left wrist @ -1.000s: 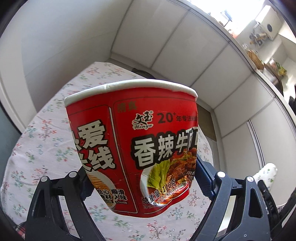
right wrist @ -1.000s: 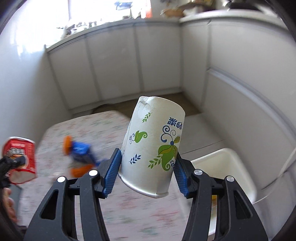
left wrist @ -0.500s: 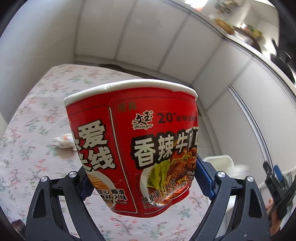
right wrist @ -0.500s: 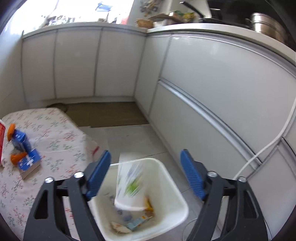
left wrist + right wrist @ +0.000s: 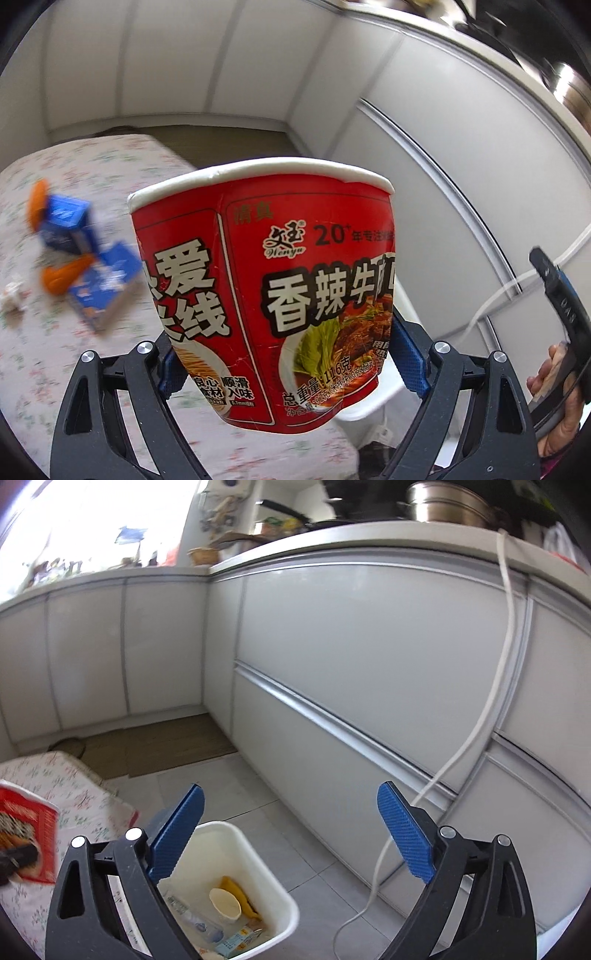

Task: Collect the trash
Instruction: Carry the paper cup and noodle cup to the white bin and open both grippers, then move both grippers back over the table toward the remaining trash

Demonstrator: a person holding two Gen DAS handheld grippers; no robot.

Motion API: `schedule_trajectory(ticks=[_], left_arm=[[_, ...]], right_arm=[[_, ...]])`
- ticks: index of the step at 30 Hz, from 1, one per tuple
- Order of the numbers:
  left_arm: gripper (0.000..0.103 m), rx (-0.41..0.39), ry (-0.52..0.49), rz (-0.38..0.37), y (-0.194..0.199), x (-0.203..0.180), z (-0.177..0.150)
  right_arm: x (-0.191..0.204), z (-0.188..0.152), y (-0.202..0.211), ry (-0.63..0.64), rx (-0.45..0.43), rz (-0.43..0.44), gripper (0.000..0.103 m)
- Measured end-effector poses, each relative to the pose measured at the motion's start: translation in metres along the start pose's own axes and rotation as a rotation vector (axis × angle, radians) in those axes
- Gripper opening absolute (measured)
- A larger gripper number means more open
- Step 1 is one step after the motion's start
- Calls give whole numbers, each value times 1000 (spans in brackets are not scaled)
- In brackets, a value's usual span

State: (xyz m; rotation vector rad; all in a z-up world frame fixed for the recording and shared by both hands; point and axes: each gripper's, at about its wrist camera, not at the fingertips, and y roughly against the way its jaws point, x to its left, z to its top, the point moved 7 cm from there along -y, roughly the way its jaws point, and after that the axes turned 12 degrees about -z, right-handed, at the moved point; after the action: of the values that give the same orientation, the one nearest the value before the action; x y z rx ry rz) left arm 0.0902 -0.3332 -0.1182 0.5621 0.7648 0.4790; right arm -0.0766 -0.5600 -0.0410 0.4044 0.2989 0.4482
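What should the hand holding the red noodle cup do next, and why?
Probably carry the noodle cup over the white bin and let go. The left gripper is clamped on the cup above the table, not above the bin. The right gripper is empty, its jaws opening, and a paper cup lies in the bin.
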Motion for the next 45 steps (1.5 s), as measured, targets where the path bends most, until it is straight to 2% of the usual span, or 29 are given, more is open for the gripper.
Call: schedule_trajectory(ticks=[4, 10, 15, 18, 23, 26, 31, 35, 38, 45], left_arm=[[85, 44, -75, -44, -31, -39, -3], [86, 80, -148, -68, -57, -74, -12], [87, 110, -188, -47, -76, -87, -17], [94, 129, -200, -9, -87, -90, -20], [96, 124, -202, 17, -75, -77, -24], [96, 121, -201, 28, -68, -71, -23], [96, 99, -236, 108, -46, -52, -18], [96, 87, -245, 190, -23, -24, -16], [96, 87, -217, 216, -7, 1, -15], [96, 94, -143, 310, 24, 68, -18]], right_arm=[[-29, 1, -7, -54, 11, -38, 92], [-60, -4, -19, -119, 51, -67, 92], [-69, -3, -20, -147, 52, -79, 94], [-73, -4, -19, -162, 53, -79, 95], [-67, -3, -17, -166, 58, -64, 96], [-58, -1, -13, -155, 55, -50, 96], [-29, -2, -9, -129, 84, 12, 96], [12, -5, -1, -70, 110, 79, 96], [49, -10, 9, -5, 123, 130, 96], [128, -17, 45, 136, 94, 221, 96]])
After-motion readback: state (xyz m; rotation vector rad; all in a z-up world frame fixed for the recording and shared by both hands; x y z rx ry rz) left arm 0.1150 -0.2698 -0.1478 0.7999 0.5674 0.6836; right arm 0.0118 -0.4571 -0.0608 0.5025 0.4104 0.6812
